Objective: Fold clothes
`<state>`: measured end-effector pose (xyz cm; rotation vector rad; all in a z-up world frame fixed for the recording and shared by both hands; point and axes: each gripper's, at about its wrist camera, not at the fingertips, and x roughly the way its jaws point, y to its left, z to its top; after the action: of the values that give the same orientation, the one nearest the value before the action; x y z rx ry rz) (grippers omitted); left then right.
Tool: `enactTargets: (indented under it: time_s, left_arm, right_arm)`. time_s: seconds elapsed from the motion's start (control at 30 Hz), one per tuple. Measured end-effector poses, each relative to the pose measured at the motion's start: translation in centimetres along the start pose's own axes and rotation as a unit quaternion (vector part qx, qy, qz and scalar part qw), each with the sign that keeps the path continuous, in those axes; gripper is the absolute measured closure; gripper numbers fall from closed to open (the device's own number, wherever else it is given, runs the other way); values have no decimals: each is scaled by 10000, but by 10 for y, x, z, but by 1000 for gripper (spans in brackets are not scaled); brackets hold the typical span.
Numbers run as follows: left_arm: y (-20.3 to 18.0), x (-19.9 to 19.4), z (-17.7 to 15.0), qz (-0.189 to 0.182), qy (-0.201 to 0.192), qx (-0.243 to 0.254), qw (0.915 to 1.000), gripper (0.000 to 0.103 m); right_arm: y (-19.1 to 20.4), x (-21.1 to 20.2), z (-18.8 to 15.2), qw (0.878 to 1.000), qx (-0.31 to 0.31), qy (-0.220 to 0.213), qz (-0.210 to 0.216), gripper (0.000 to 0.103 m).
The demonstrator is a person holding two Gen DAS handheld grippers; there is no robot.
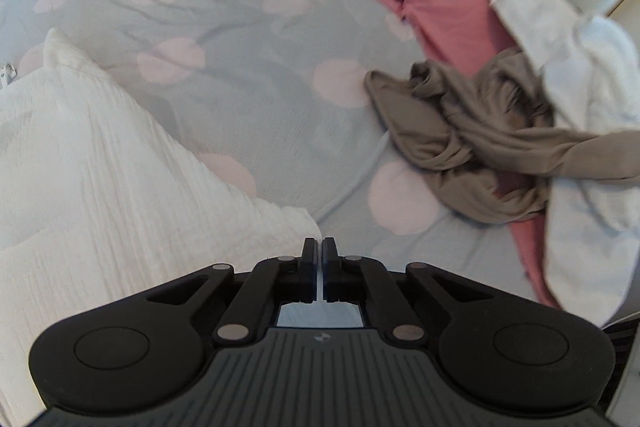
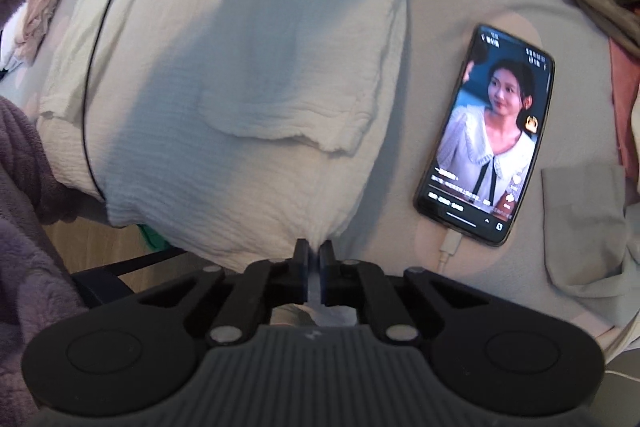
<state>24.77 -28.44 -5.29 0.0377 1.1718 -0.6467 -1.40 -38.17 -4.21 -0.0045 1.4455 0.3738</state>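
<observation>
Between both closed grippers — left gripper (image 1: 322, 247), right gripper (image 2: 314, 250) — white garment (image 2: 240, 107), pinched edge half-hidden.

Your left tool (image 1: 322, 247) points steeply down, jaws fully together, a thin sliver of pale cloth between the pads. Your right tool (image 2: 314, 251) points almost straight down, jaws pinched on a bunched fold of white fabric.

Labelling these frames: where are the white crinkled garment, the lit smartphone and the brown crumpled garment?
white crinkled garment (image 2: 240, 99), right wrist view, middle of cloth
lit smartphone (image 2: 490, 135), right wrist view, screen centre
brown crumpled garment (image 1: 452, 135), left wrist view, bunched middle
</observation>
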Motion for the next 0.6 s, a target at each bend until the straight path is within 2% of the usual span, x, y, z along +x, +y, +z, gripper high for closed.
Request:
enactTargets:
  time_s: [0.13,0.33,0.6]
  left_arm:
    - [19,-39,-6,-229,-274,-102,9993,103]
    - [72,-90,-22,-300,-612,-338,9971,103]
    - [158,-104,-57,-294,-749,-899,9927,103]
  right_arm:
    - [26,-18,8,9996,-191,-148,147,97]
    - [77,-23,18,9964,-688,-134,485,97]
    - [135,18,46,9886,-1250,200,818,97]
